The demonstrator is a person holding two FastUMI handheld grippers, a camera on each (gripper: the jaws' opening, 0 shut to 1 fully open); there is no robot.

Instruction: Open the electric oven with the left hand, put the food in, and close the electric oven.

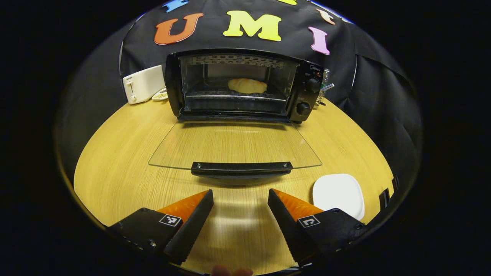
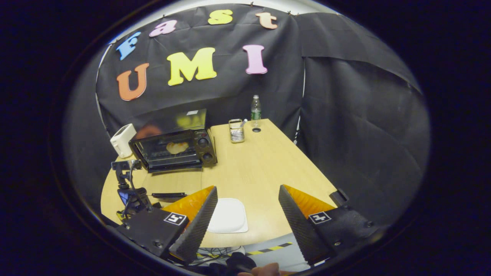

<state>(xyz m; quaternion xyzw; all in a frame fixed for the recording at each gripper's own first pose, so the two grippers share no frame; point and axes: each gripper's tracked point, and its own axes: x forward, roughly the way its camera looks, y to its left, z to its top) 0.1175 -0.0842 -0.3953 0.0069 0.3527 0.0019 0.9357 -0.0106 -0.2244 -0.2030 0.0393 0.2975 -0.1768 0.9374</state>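
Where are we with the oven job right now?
Done: oven door lies open flat, food sits on the rack, white plate is bare. In hand: nothing; left gripper open facing the door handle, right gripper open. Left: close the door.

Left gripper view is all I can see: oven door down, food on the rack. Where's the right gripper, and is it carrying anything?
Observer: The right gripper is open and holds nothing. It hangs over the near edge of the table, with the white plate below, between its fingers.
Operator: What sits past the oven's knob side?
Observer: A wire holder and an upright bottle stand at the table's far end, apart from the oven.
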